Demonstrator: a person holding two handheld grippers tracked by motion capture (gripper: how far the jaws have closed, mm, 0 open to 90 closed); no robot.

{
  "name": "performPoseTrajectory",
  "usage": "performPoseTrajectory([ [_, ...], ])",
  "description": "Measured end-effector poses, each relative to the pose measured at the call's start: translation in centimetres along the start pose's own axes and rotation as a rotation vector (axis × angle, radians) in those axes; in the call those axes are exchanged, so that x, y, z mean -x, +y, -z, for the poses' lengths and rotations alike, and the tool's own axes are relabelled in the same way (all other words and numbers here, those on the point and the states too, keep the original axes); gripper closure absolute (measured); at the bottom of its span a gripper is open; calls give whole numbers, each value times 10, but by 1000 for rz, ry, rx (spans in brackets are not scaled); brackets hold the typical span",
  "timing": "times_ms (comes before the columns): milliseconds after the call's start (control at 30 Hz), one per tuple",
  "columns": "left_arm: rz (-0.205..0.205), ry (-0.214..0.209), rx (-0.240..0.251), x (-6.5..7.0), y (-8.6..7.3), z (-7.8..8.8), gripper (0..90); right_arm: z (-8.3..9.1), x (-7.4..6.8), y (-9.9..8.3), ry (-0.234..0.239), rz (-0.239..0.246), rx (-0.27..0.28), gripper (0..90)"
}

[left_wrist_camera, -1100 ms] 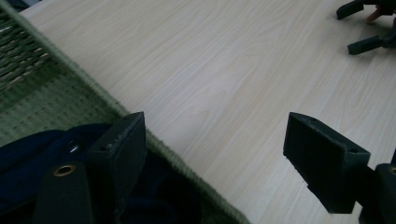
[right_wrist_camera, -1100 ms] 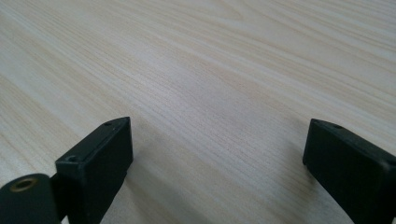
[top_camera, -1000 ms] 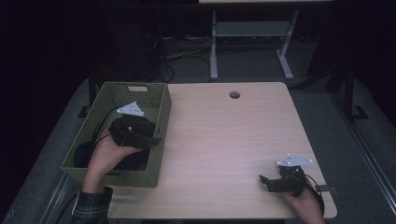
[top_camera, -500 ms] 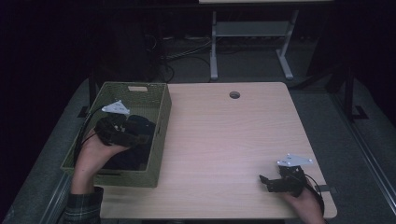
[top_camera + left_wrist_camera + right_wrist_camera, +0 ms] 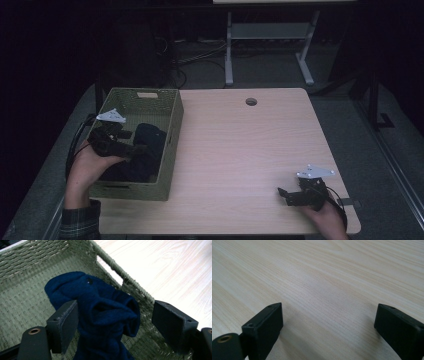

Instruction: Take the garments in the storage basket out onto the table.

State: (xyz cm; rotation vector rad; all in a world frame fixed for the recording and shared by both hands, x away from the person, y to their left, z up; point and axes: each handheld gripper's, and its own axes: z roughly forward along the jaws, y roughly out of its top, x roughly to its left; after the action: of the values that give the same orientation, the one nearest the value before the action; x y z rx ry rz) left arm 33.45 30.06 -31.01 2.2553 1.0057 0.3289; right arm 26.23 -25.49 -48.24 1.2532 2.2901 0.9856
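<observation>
At about 9 o'clock on the table (image 5: 240,150), the left gripper (image 5: 115,322) is held with jaws apart around a dark blue cloth (image 5: 100,310) bunched inside the woven basket (image 5: 172,130). The bunch is best centred between the jaws before closing, so that no weave is caught. The right gripper (image 5: 292,196), jaws spread and empty, is rested near 5 o'clock.

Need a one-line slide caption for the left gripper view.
Open left gripper straddling a bunched dark blue cloth inside the green woven basket, wooden table beyond.
</observation>
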Motion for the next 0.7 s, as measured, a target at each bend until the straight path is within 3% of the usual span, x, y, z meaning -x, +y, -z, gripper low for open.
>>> performPoseTrajectory([
  [400, 12, 4, -44, -8, -14, -1, 193, 0, 0, 0, 2, -4, -1, 81],
  [700, 9, 10, -110, -10, -22, -12, 191, 0, 0, 0, 0, -4, -1, 80],
])
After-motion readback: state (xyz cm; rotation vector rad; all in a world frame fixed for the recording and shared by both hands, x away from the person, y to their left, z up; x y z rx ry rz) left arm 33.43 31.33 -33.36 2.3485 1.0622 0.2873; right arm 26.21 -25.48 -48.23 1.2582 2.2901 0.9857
